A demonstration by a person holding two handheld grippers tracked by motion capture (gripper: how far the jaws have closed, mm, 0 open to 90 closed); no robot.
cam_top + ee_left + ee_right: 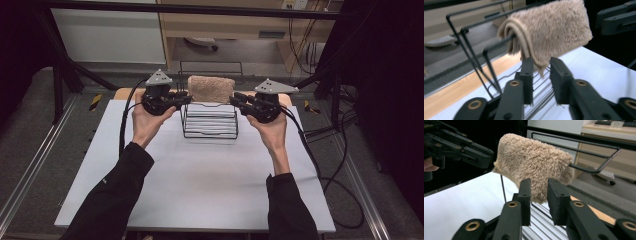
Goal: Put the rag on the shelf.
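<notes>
A: Where's the beige towel [211,88]?
B: Folded over the black wire rack [209,122] at the table's [200,180] far edge.
A: The grippers?
B: The left gripper [541,72] and right gripper [539,192] flank it, jaws parted, empty; up close, the towel's lower corners hang between their tips.

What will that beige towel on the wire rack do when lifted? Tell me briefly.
The towel is folded over a rack bar and droops, so it will probably sag and unfold. Its fluffy pile suggests it is light and easy to grip. The thin wire rack might shift if the towel drags on it.
</notes>
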